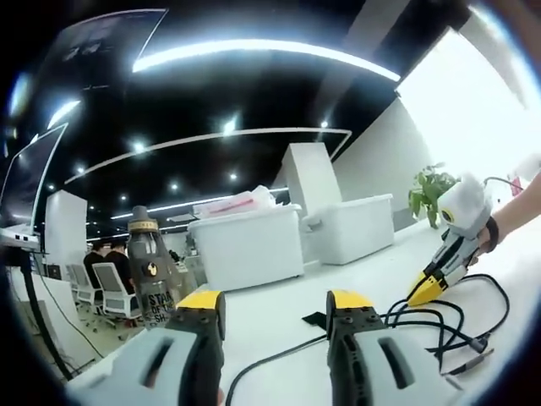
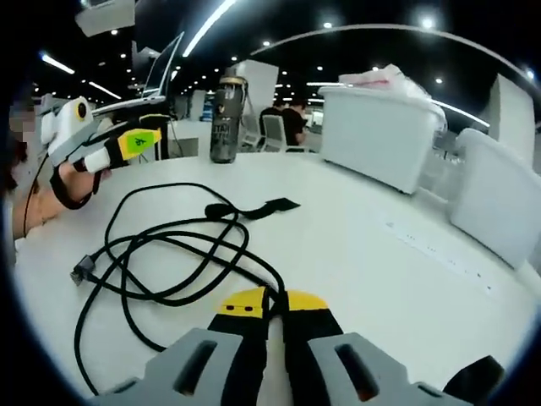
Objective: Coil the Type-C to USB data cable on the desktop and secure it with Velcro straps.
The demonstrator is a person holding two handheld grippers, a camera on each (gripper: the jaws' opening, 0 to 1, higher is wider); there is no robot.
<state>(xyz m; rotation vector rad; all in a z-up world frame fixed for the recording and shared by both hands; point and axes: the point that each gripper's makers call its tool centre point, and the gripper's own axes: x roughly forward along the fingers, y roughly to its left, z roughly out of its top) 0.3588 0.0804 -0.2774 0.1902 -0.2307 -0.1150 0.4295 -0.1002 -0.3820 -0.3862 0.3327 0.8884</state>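
Left gripper (image 1: 275, 309): showing grey jaws, black inner faces, yellow tips.
Right gripper (image 2: 269, 303): wearing the same grey, black, yellow.
Wrist strap (image 2: 72, 193): looping black.

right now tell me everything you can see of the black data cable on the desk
The black data cable lies on the white desk in loose, overlapping loops, not yet a neat coil. It looks thin and rubbery. One plug end rests free at the left of the right gripper view. A black Velcro strap lies flat at the far loop. The right gripper has its yellow-tipped fingers closed on a strand.
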